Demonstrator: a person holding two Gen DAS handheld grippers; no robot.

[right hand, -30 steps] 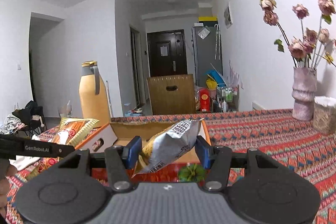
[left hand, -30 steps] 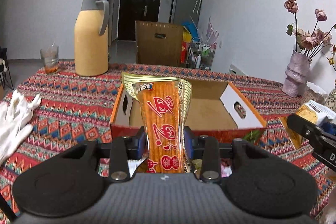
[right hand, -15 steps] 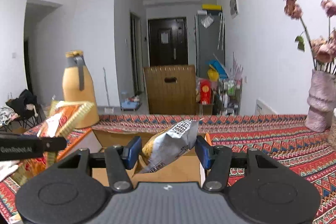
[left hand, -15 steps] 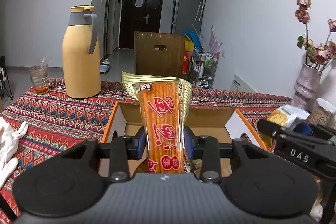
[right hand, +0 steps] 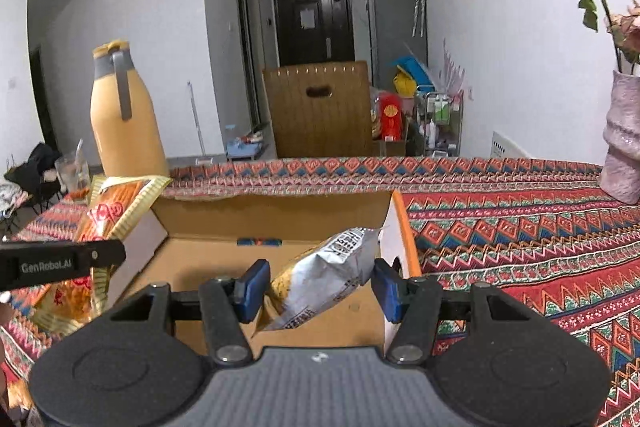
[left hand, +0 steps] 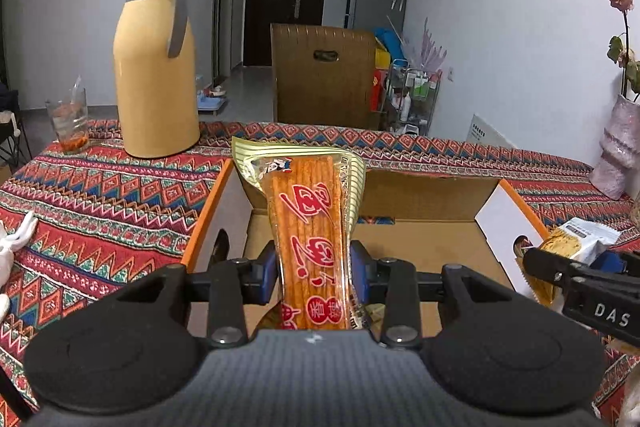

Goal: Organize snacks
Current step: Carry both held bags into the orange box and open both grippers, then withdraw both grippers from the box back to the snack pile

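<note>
Snacks number two, one in each claw. In the left wrist view, the left claw (left hand: 314,273) is clenched on one long orange packet of spicy sticks with red characters and a gold-striped top edge (left hand: 312,223), held upright above the near part of one open brown cardboard box with orange-edged flaps (left hand: 420,247). The box sits on the worktop under a red patterned cloth (left hand: 104,195). Far left stand one tall yellow thermos jug with a grey handle (left hand: 154,67) and one drinking glass (left hand: 70,119). At the right edge the right claw (left hand: 576,267) shows from the side with one silver and yellow crinkled snack bag (left hand: 580,237).

In the right wrist view, the right claw (right hand: 316,287) grips that single silver bag (right hand: 320,283), tilted, over the right half of the box (right hand: 280,219). At left, the left claw's finger (right hand: 64,263) crosses the orange packet (right hand: 116,203). One pink vase (right hand: 624,143) stands far right on the cloth (right hand: 520,227); the jug (right hand: 120,115) and glass (right hand: 74,173) stand far left.
</note>
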